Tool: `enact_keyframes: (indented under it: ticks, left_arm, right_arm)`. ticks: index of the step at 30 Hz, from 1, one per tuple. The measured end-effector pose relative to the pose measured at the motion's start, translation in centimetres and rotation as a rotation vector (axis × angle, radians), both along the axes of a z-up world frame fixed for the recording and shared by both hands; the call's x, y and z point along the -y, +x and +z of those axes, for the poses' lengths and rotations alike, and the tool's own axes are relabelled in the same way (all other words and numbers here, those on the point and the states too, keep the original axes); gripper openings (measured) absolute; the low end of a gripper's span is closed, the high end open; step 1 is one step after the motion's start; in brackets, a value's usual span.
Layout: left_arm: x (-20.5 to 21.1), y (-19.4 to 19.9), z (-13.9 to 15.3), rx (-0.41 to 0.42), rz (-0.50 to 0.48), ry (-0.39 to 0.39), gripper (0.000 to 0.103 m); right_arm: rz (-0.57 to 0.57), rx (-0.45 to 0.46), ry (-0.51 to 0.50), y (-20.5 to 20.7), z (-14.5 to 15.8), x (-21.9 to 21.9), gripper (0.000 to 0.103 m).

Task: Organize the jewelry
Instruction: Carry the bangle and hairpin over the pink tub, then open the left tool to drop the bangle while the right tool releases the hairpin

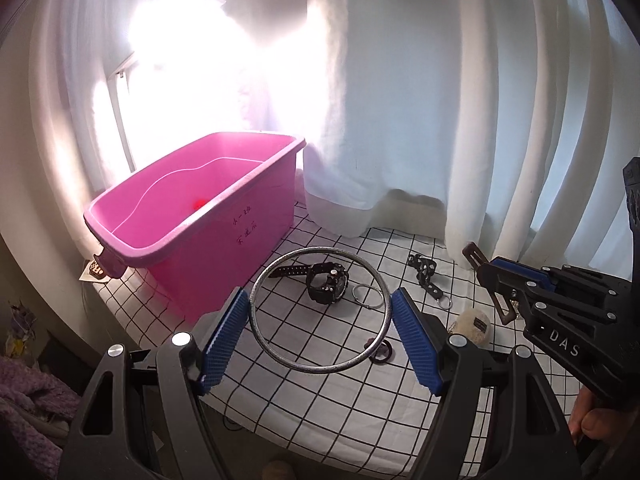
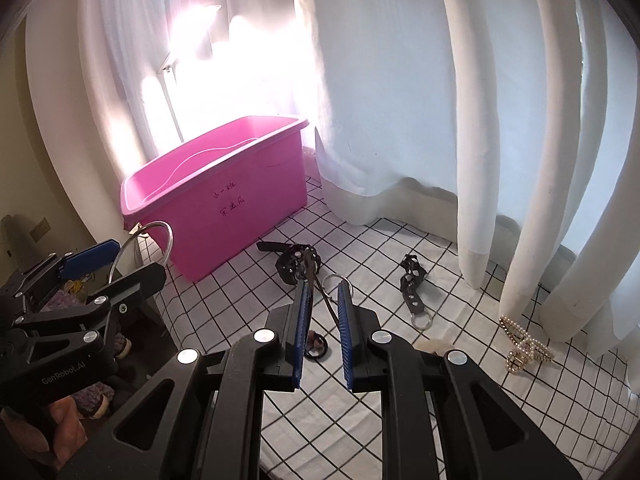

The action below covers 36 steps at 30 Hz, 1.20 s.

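My left gripper (image 1: 320,300) is shut on a large silver bangle (image 1: 320,369), its blue pads pressing the ring's two sides above the table. From the right wrist view, the left gripper (image 2: 136,258) and the bangle (image 2: 154,225) hang near the pink bin's (image 2: 248,216) left end. My right gripper (image 2: 323,286) is shut on a thin brown strap (image 2: 320,292); in the left wrist view, the right gripper (image 1: 486,268) shows that strap (image 1: 474,254) sticking out past its tips. The pink bin (image 1: 224,248) holds a small red item (image 1: 199,203).
On the grid tablecloth (image 1: 304,408) lie a black watch (image 1: 326,284), a small silver ring (image 1: 365,294), a black buckled strap (image 1: 426,276), a dark ring piece (image 1: 380,354) and a cream fluffy item (image 1: 472,326). A pearl chain (image 2: 524,344) lies by the white curtains (image 2: 400,80).
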<state>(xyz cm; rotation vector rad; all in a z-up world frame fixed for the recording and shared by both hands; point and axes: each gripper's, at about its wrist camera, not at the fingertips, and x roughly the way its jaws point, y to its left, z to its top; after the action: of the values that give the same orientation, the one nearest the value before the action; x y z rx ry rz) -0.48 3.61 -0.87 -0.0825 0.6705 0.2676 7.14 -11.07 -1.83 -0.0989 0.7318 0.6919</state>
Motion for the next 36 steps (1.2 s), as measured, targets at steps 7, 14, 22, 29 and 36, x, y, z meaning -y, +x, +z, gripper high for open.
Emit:
enact_keyframes:
  ticks: [7,14,22,29,36]
  left_arm:
    - [-8.0,3.3,3.4,0.027,-0.094,0.010,0.071]
    - [-17.0,6.9,4.5,0.044,-0.128,0.023,0.071]
    - [-23.7,10.0,3.1,0.008,-0.080,0.002,0.071]
    - [-27.2,11.9,0.8,-0.078,-0.036,-0.038,0.071]
    - [-28.9,13.0,-1.7,-0.168,0.017,-0.094,0.071]
  right_arm:
    - [-0.027,0.003,0.041,2.9,3.3,-9.1,0.015]
    - [-0.027,0.031,0.045,6.3,5.5,-16.9,0.015]
    - [0.049,0.036,0.004,9.8,5.8,-25.5,0.015]
    - [0.122,-0.012,-0.053,11.9,4.0,-30.8,0.015]
    - [0.157,-0.086,-0.132,13.7,1.6,-33.3,0.015]
